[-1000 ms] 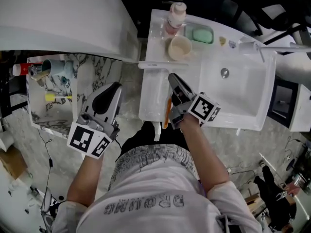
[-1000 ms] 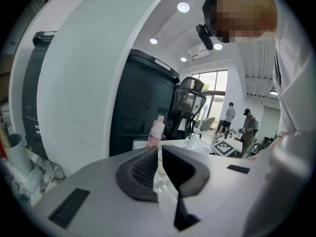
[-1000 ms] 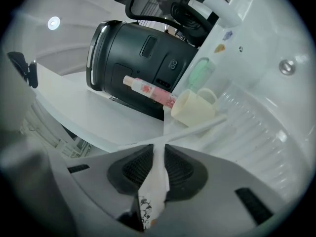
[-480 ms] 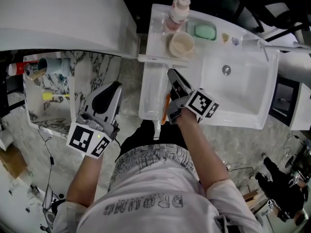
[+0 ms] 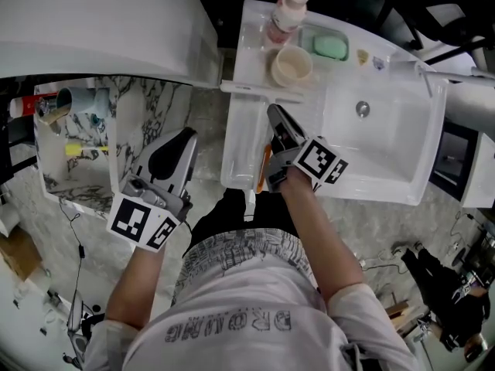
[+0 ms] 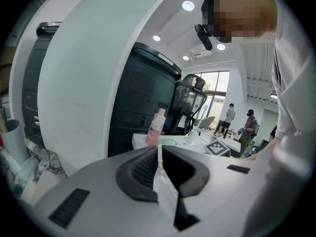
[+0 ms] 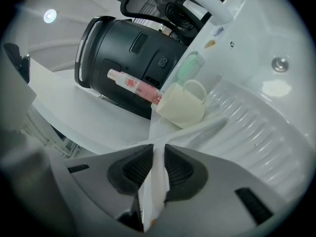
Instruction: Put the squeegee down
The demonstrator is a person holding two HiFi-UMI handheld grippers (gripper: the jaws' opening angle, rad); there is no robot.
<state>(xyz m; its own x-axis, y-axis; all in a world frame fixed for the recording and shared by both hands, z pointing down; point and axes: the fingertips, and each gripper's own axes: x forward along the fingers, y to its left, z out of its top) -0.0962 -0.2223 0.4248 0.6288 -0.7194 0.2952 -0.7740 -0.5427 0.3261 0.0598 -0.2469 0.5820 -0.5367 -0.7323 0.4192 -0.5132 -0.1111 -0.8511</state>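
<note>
1. The right hand-held gripper (image 5: pixel 272 117) (image 7: pixel 157 154) is clamped on the thin white handle of the squeegee (image 5: pixel 255 90) (image 7: pixel 156 189); the jaws are pressed against the handle from both sides, as the right gripper view shows.
2. The squeegee lies along the ribbed drainboard (image 5: pixel 238 149) of a white sink unit; its blade runs crosswise at the far end of the ribs, and its handle reaches back towards the person and past the unit's front edge.
3. The left hand-held gripper (image 5: pixel 182 137) (image 6: pixel 159 154) hangs off to the left of the sink unit, over the marble-patterned floor; its jaws are drawn narrow with only a slit between the pads and hold nothing.
4. Just beyond the blade stands a cream mug (image 5: pixel 291 66) (image 7: pixel 182 105), mouth up, showing only its own cream inside.
5. Beside the mug, a green soap dish (image 5: pixel 330 46) holds a green bar; a pink bottle (image 5: pixel 285 15) (image 7: pixel 136 86) with a white cap stands at the far corner.
6. The basin (image 5: pixel 390 149) to the right shows its metal drain (image 5: pixel 362 108) and bare white walls.
7. A shelf (image 5: pixel 54 184) at the far left carries a grey cup (image 5: pixel 71 99) on its side and some small items, too small to tell apart.
</note>
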